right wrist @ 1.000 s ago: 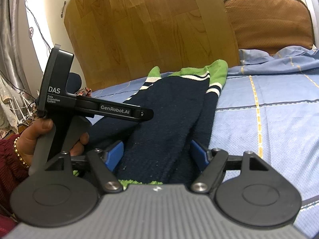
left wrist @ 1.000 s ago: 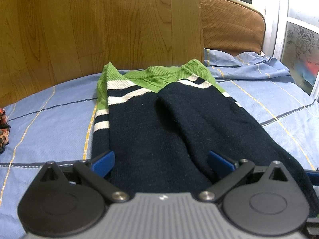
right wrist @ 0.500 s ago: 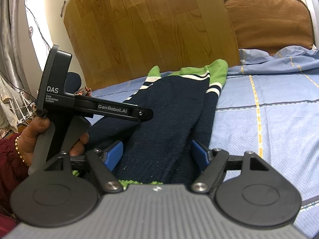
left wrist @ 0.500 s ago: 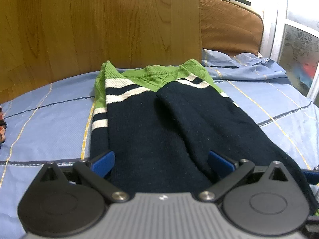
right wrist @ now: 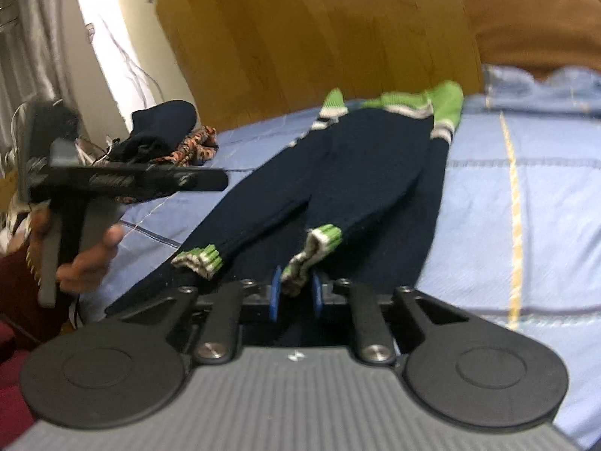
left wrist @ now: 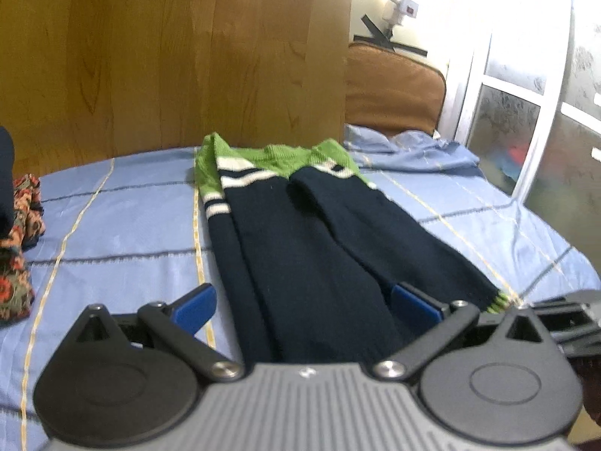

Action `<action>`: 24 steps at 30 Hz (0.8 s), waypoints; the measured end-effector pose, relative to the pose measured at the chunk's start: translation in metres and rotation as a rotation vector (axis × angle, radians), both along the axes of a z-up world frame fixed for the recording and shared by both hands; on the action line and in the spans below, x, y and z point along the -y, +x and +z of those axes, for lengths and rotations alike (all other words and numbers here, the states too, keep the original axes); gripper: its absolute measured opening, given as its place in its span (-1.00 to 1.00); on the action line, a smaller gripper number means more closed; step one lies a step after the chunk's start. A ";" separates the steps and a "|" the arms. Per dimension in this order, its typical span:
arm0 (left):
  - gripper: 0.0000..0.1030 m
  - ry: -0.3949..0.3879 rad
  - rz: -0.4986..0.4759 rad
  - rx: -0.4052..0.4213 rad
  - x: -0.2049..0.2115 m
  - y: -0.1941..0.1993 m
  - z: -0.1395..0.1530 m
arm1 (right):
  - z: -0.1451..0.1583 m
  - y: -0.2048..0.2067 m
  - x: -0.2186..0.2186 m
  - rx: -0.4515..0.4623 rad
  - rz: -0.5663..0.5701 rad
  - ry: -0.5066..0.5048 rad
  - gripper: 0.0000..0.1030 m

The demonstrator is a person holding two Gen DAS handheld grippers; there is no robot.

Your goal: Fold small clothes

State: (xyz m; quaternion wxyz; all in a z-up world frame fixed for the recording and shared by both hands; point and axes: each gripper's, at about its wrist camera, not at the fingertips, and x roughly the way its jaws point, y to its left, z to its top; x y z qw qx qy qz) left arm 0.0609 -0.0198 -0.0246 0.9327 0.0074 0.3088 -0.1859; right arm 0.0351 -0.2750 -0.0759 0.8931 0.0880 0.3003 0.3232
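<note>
Sweater (left wrist: 300,263): navy knit, green collar and white stripes at the far end, lying lengthwise on the bed (left wrist: 124,233). Both sleeves are laid down over the body, cuffs toward the near edge, so the garment is already narrowed into a long strip; the judgement is that the next fold runs end to end.

Right cuff (right wrist: 323,244): green-and-white ribbing, lifted slightly off the body.

Right claw (right wrist: 296,293): jaws have just been closing, now nearly together, blue pads pressing the loose end of the right cuff between them. Held low and near the hem, apparently to carry that end toward the collar.

Left cuff (right wrist: 199,259): lies flat on the fabric, ungripped.

Left claw (left wrist: 304,304): jaws wide apart, nothing held. It straddles the near part of the sweater without the pads touching fabric, seemingly lined up to take the other side of the hem. In the right view, a hand (right wrist: 90,259) carries it off to the side of the garment.

Other clothes (right wrist: 169,139): dark and patterned pieces heaped at the far side of the bed, well apart from the sweater, likely awaiting their turn.

Headboard (left wrist: 188,56): wooden, behind the collar end.

Risk, as judged: the thin cuff could slip from the pads when lifted.
</note>
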 end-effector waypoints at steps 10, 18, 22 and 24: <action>0.99 -0.017 0.028 0.020 -0.003 -0.007 0.005 | 0.007 -0.005 0.009 -0.147 0.011 0.352 -0.79; 0.99 0.073 0.019 -0.030 0.008 -0.011 -0.012 | 0.013 -0.026 0.028 -0.077 -0.043 0.272 -0.58; 0.99 0.052 0.020 -0.042 0.005 -0.011 -0.013 | 0.023 -0.034 0.048 -0.033 -0.095 0.206 -0.58; 0.99 0.048 0.020 -0.050 0.005 -0.010 -0.013 | 0.020 -0.034 0.043 -0.046 -0.079 0.141 -0.36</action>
